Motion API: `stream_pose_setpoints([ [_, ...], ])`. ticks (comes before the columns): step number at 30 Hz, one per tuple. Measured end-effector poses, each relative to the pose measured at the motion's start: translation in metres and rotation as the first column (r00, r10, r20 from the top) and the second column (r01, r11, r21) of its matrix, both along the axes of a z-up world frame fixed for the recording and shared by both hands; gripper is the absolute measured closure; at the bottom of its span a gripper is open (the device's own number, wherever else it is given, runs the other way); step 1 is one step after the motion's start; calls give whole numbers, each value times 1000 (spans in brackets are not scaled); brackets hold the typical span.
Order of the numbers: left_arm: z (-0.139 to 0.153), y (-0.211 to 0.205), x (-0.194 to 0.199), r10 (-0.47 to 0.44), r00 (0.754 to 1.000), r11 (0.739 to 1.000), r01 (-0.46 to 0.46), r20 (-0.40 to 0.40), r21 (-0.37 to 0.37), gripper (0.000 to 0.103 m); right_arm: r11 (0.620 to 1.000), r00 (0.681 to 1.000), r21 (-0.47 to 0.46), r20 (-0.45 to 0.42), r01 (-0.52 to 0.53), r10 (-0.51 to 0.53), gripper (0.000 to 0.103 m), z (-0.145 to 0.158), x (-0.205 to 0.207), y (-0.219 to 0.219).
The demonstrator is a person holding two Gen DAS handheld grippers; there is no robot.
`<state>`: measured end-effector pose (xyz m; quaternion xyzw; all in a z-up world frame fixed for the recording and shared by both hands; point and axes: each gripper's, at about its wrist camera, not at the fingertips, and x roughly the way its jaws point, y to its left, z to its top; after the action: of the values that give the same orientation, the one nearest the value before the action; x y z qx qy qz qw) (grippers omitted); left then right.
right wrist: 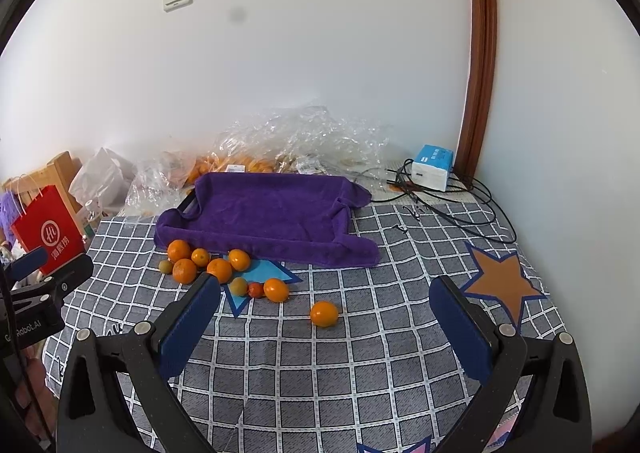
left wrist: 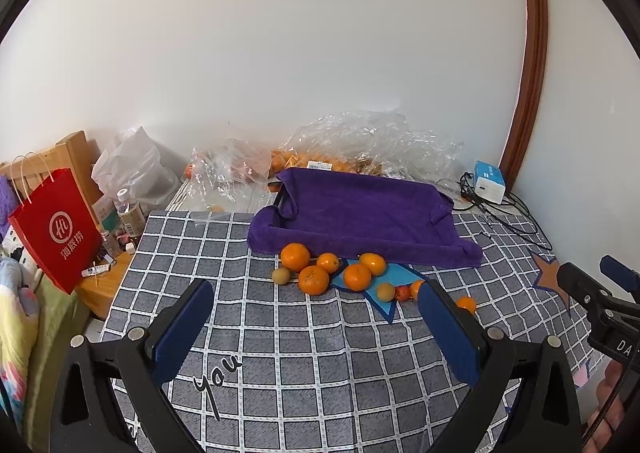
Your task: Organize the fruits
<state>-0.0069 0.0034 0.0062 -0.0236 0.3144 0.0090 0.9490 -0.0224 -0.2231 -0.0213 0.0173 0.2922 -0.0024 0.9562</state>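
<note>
Several oranges (left wrist: 296, 257) lie in a cluster on the checked cloth just in front of a tray lined with a purple towel (left wrist: 360, 217), along with small greenish-brown fruits (left wrist: 281, 275) and a small red fruit (left wrist: 403, 293). The same cluster (right wrist: 184, 271) and towel-lined tray (right wrist: 268, 213) show in the right wrist view, where one orange (right wrist: 324, 313) lies apart, nearer to me. My left gripper (left wrist: 316, 313) is open and empty, short of the cluster. My right gripper (right wrist: 324, 317) is open and empty, with the lone orange between its fingertips' line of sight.
Crumpled clear plastic bags with more oranges (left wrist: 320, 161) lie behind the tray by the wall. A white-blue box with black cables (left wrist: 488, 181) sits at the back right. A red paper bag (left wrist: 56, 229) and bottles (left wrist: 128, 213) stand at the left, off the table edge.
</note>
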Motion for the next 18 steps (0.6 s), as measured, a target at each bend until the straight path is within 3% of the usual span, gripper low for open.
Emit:
stream_pose_setpoints([
  [18,1,-2,-3,-1,1000,1000,1,6,-3,0,1000,1000,4,9,-16,16,0,-1,-3,0],
])
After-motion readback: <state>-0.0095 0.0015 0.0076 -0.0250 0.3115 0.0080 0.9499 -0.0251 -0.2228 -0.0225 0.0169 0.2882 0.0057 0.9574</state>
